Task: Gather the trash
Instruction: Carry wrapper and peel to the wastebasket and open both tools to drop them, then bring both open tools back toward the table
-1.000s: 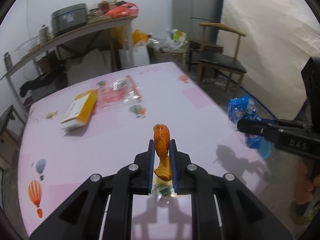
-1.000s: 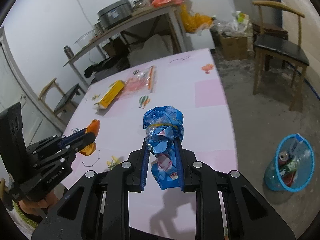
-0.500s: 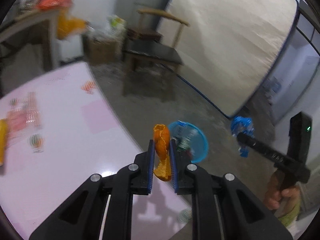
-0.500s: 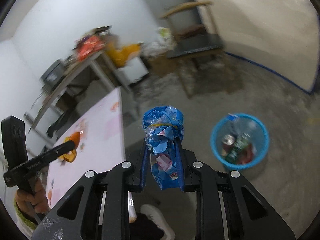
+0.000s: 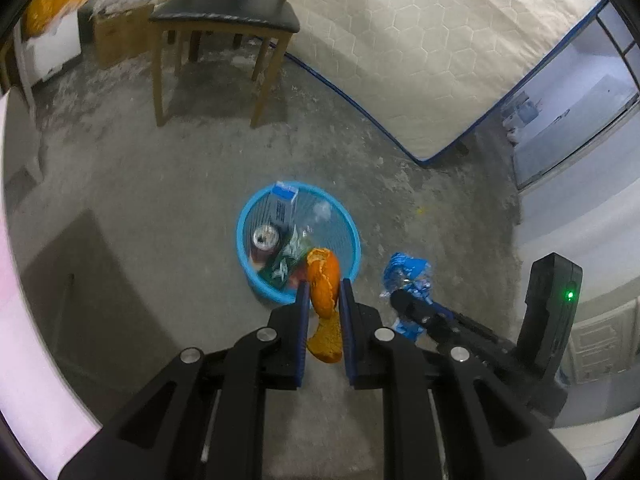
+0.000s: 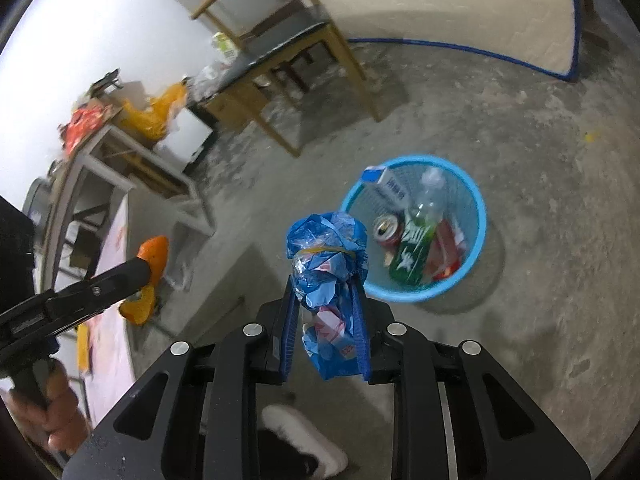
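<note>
Left wrist view: we find the left gripper [image 5: 323, 298] clamped on an orange peel [image 5: 325, 304], which stands upright between the two blue-lined fingers [image 5: 303, 332]. Beyond the fingertips, on the concrete floor [image 5: 160, 184], sits a blue trash basket [image 5: 352, 236]; we note a drink can [image 5: 265, 237], a green bottle [image 5: 289, 260] and a blue-and-white carton [image 5: 285, 197] inside it. The peel's top overlaps the basket's near rim in this view. To the right, the right gripper [image 5: 404, 300] holds a crumpled blue plastic bag [image 5: 406, 274] over the floor, just beside the basket. A wooden chair [image 5: 224, 12] with a dark seat stands further back, and a pink tabletop [image 5: 24, 368] edge shows at far left.

Right wrist view: we find the right gripper [image 6: 325, 292] closed on the crumpled blue plastic bag [image 6: 327, 256], whose bunched top rises above the fingertips. The blue trash basket [image 6: 478, 216] lies on the floor ahead and to the right, with the drink can [image 6: 387, 230], green bottle [image 6: 416, 240] and carton [image 6: 386, 186] in it. At left, the left gripper [image 6: 146, 268] grips the orange peel [image 6: 148, 276], seen against the pink tabletop [image 6: 116, 344] edge and the floor; the left hand [image 6: 48, 416] holds its handle.
</note>
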